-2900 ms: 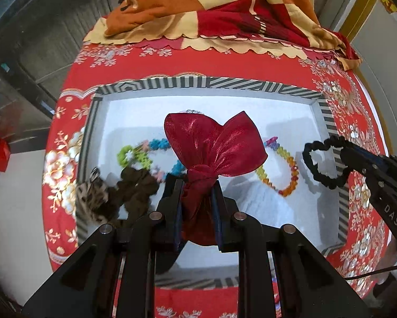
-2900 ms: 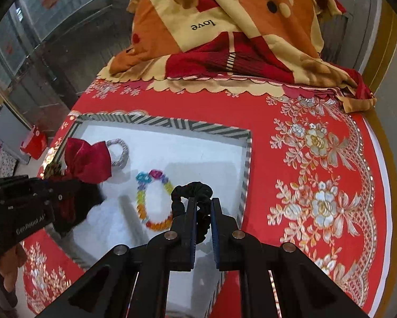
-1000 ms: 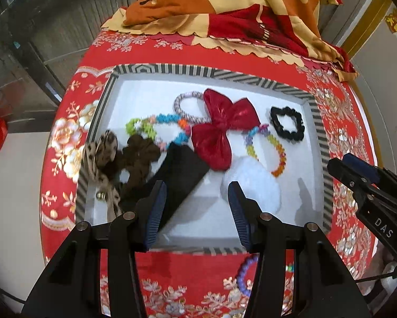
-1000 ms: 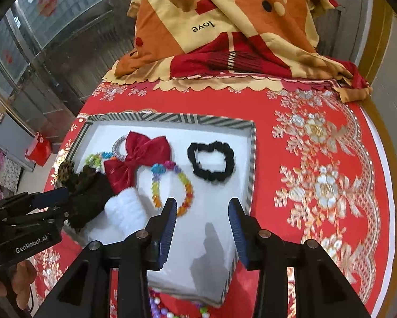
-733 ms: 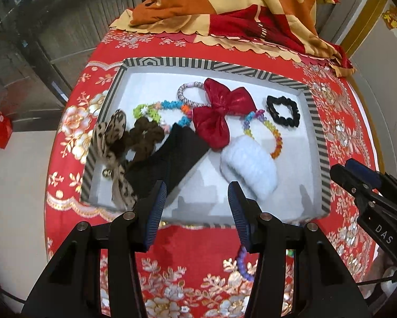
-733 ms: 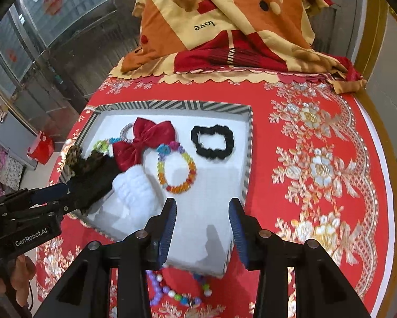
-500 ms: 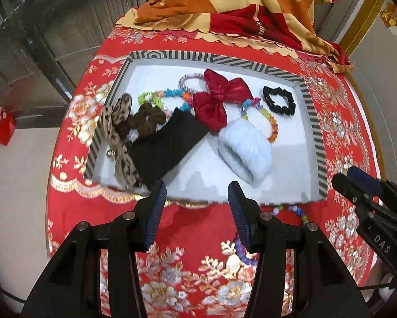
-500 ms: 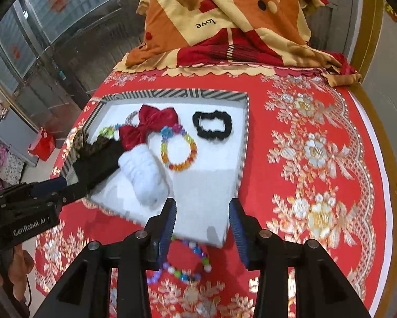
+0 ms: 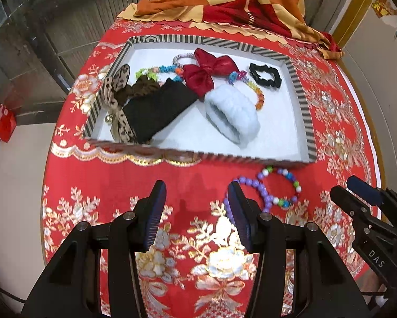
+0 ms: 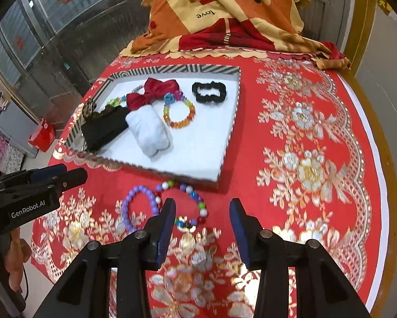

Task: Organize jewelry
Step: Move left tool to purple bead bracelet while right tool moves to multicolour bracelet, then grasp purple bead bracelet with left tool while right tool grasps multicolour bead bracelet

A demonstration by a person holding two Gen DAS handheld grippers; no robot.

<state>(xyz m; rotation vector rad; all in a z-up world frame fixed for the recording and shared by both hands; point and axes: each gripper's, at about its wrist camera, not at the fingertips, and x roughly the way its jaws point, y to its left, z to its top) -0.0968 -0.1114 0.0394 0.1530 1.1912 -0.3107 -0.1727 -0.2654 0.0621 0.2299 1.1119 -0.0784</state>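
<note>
Both the left gripper (image 9: 195, 212) and right gripper (image 10: 199, 228) hover with jaws wide, empty. Purple bead bracelet (image 10: 138, 208) and multicoloured bead bracelet (image 10: 187, 201) lie on the desk, at six o'clock of the striped-rimmed white tray (image 10: 231, 122). Likely next: descend, grasp one.

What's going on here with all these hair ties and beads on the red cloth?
A person is sorting accessories with two handheld grippers. The striped tray already holds a red bow, a black scrunchie, a fluffy white band and more. The left gripper and right gripper are open and empty above two beaded bracelets lying outside the tray.
</note>
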